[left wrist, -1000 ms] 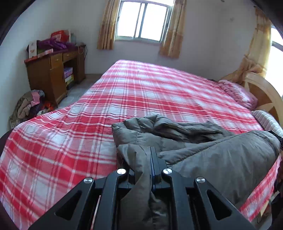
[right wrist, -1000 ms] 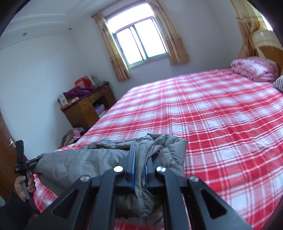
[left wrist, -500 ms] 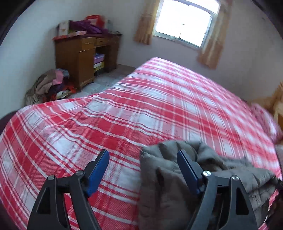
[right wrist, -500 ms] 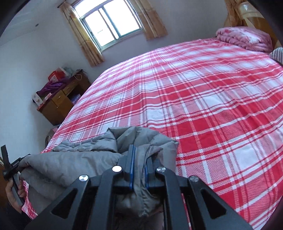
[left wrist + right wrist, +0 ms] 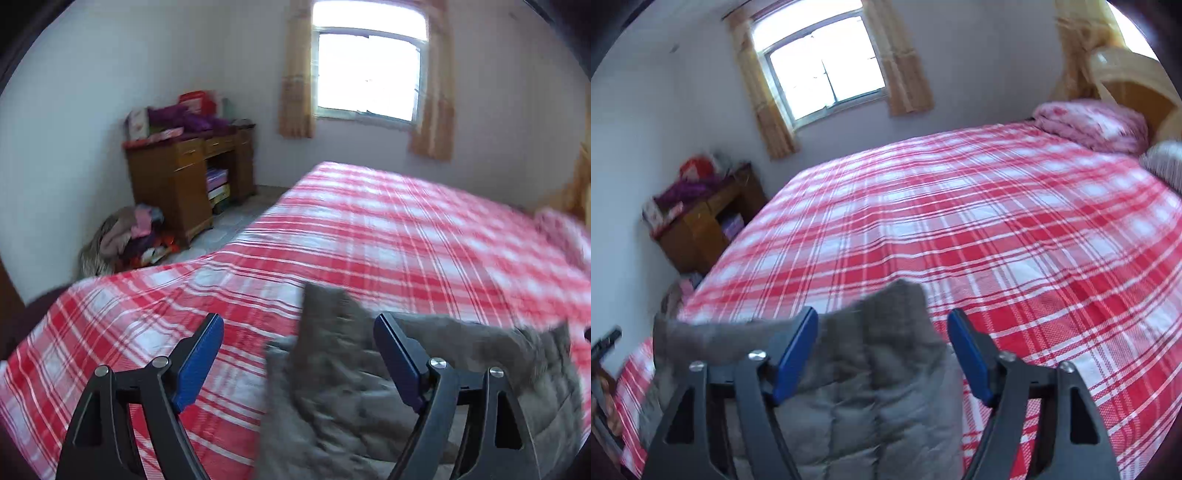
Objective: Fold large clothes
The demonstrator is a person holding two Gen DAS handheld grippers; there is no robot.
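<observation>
A grey quilted jacket (image 5: 369,398) lies bunched at the near edge of the bed with the red and white plaid cover (image 5: 369,236). My left gripper (image 5: 299,336) is open and empty, with the jacket's left end between and under its blue-padded fingers (image 5: 201,354). In the right wrist view the jacket (image 5: 871,391) lies below my right gripper (image 5: 882,332), which is open and empty just above the jacket's right end. The bed cover (image 5: 979,229) stretches away behind it.
A wooden desk (image 5: 184,173) piled with bags stands by the far left wall, with a heap of clothes (image 5: 125,240) on the floor beside it. Pink pillows (image 5: 1093,125) and a wooden headboard (image 5: 1126,81) are at the right. A window (image 5: 365,70) is in the far wall.
Both grippers were shut on the jacket one second ago. The left opened first, then the right. The jacket now lies loose on the bed and both grippers have pulled back a little.
</observation>
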